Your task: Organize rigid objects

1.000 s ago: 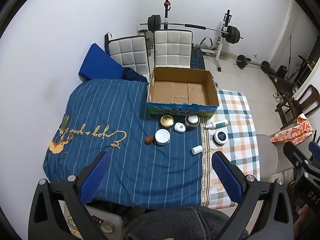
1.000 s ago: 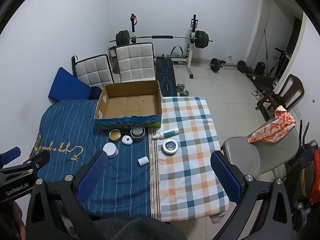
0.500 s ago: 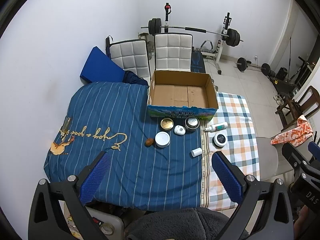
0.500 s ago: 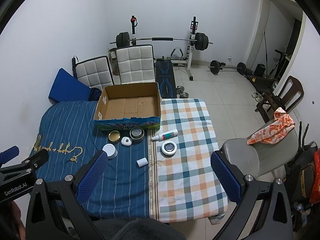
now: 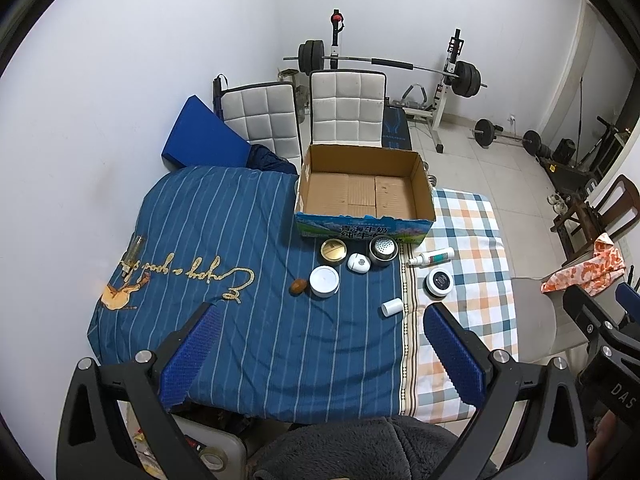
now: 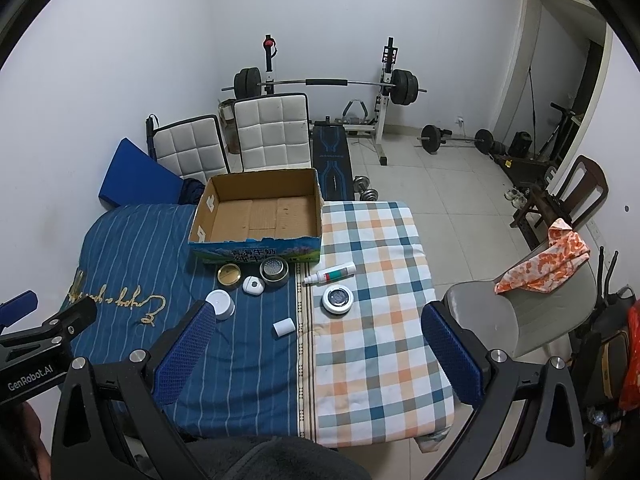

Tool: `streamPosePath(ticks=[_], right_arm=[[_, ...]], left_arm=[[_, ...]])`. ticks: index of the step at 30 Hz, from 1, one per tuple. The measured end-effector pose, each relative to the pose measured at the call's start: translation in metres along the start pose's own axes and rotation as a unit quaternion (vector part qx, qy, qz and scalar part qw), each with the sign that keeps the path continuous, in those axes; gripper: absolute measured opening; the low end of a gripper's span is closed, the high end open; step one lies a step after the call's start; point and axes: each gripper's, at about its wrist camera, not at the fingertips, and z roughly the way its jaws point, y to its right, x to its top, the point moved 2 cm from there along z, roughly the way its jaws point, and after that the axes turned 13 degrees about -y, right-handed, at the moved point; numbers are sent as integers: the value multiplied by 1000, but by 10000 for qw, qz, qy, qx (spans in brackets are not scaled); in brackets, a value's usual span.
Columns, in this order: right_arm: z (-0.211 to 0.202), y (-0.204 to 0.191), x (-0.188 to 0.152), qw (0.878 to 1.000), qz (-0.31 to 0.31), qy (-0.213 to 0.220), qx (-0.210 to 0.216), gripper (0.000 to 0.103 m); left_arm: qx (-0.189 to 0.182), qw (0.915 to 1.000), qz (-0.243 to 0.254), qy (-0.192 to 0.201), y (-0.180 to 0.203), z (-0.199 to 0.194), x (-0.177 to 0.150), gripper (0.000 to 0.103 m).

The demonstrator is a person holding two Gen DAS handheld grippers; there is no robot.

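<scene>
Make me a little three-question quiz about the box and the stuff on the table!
1. True or false: the cardboard box is empty.
2. Which cloth does the spray bottle lie on: A blue striped, B checked?
3. Fill in: both the left gripper and the right gripper are ____.

Key: 1 true; 2 B; 3 open.

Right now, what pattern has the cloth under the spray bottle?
Checked cloth, best in right wrist view.
</scene>
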Motion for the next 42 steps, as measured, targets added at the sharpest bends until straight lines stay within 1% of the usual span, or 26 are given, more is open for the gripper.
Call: streamPosePath(ticks=[18, 26, 42], right_arm=[[-5, -3, 9, 10000, -37, 45, 11, 103], [-2, -2, 0, 10000, -58, 53, 35, 103], [-1, -3, 0, 9999, -75, 61, 52, 103]], left_arm=[[1, 10000, -53, 36, 0, -4, 2, 103], [15, 10000, -89, -17, -1, -2, 3, 103], [28, 9999, -104, -9, -7, 0, 0, 103]])
